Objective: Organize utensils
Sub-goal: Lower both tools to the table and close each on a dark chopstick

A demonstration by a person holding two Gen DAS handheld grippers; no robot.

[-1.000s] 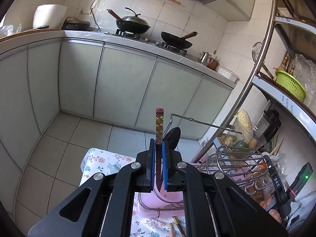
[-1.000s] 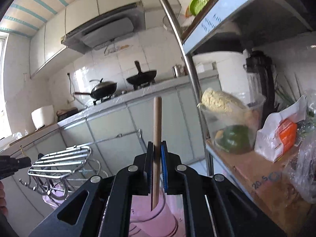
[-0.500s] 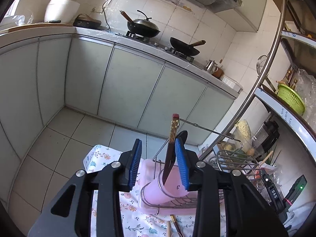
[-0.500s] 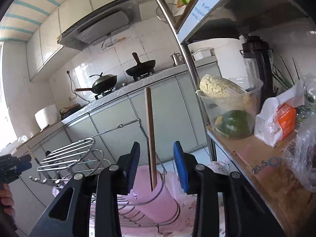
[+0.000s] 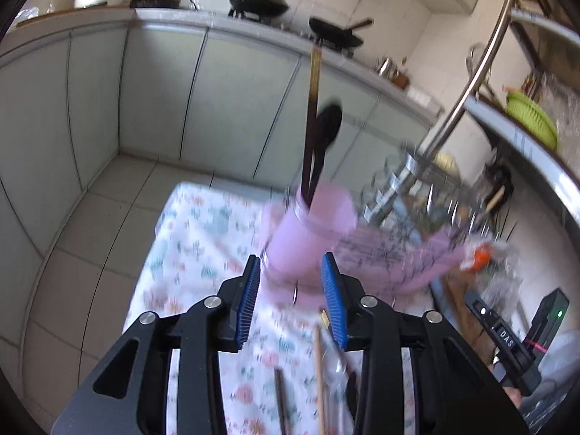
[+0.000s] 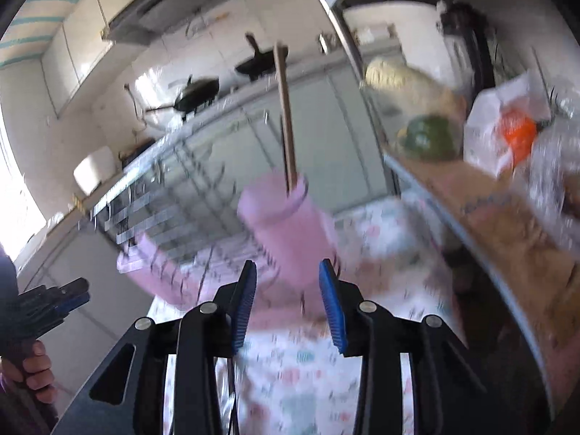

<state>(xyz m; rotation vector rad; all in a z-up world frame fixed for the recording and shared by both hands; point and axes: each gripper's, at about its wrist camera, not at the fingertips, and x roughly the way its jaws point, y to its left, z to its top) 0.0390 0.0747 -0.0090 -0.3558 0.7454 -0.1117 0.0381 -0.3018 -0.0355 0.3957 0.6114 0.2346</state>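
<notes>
Kitchen, grey cabinets far, two woks (image 5: 259, 1) on stove, both views motion-blurred. Floral cloth (image 5: 203, 239) over worktop. Pink cup (image 5: 308, 232) on cloth, seated in wire rack (image 5: 409, 181), just beyond left tongs (image 5: 291, 311). Dark chopstick (image 5: 312, 119) with gold top and black spoon (image 5: 326, 127) upright in cup, touching each other. Left tongs parted, blue pads (image 5: 250, 308) apart, nothing between them, just opened off chopstick. More utensils flat on cloth near, under left tongs: brown chopstick (image 5: 281, 402), pale chopstick (image 5: 319, 377), clear-handled piece, too blurred to name. Green basket (image 5: 531, 123) on shelf far right.

Right view: second pink cup (image 6: 286, 224) in same rack (image 6: 156, 210), ahead of right tongs (image 6: 288, 308). Wooden chopstick (image 6: 286, 116) standing in it, tilted slightly left. Right tongs parted, empty, just opened, pads (image 6: 331, 308) well apart. Left tongs (image 6: 54, 302) visible at far left edge, hand (image 6: 32, 369) gripping handle. Cardboard shelf right with green pepper (image 6: 427, 137) in clear tub, white-orange bag (image 6: 507, 130).
</notes>
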